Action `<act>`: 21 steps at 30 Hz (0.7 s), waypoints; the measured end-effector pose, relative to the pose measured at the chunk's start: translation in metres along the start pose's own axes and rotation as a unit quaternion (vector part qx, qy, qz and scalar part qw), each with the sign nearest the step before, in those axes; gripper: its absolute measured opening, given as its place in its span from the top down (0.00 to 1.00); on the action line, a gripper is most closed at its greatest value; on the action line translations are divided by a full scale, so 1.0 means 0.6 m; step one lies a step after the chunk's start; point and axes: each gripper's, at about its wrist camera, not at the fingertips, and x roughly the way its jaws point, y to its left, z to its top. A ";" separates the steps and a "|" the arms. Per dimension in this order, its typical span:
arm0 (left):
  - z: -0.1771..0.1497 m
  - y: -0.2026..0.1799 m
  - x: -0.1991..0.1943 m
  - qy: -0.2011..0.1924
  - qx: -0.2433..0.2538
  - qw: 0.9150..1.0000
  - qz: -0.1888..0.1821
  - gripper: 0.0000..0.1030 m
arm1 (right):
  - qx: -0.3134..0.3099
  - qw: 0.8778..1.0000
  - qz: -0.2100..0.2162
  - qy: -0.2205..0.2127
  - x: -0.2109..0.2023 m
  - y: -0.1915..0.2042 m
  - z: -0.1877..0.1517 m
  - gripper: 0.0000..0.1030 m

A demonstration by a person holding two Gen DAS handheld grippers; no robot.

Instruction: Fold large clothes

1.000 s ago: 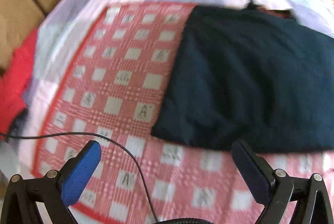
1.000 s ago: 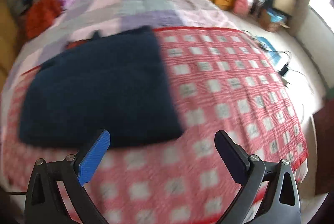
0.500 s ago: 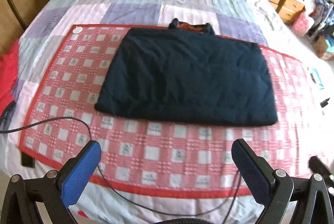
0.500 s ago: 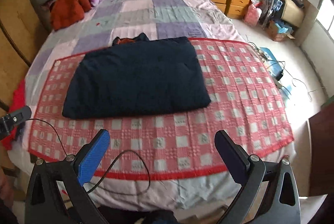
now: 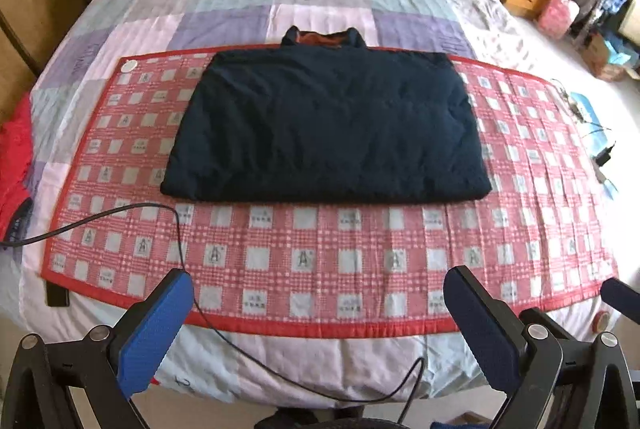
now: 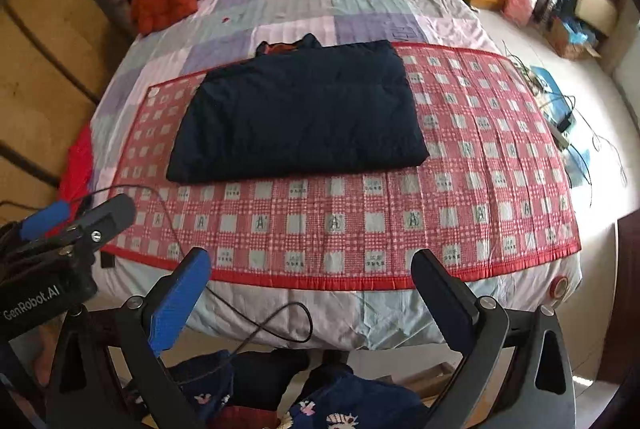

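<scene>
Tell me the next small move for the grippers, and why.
Probably hold both back rather than reach in. The navy jacket already lies as a neat rectangle on the red mat, and the left gripper and right gripper hang open and empty off the bed's near edge.

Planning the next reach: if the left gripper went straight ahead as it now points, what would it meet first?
Probably the red checked mat near the bed's front edge, short of the folded dark navy jacket; depth is uncertain. The open left gripper holds nothing.
</scene>
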 end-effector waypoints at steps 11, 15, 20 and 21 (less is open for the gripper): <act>0.001 0.001 -0.017 -0.007 0.011 1.000 0.012 0.00 | -0.006 1.000 0.010 0.006 -0.013 0.017 -0.002 0.01; 0.003 0.007 -0.013 -0.002 0.003 1.000 0.013 0.00 | -0.009 1.000 0.012 0.005 -0.016 0.021 -0.002 0.01; 0.002 0.010 -0.008 0.004 0.008 1.000 0.015 0.00 | 0.002 1.000 0.013 0.010 -0.015 0.024 -0.005 0.01; 0.002 0.010 -0.008 0.003 0.010 1.000 0.015 0.00 | 0.004 1.000 0.014 0.009 -0.016 0.025 -0.004 0.01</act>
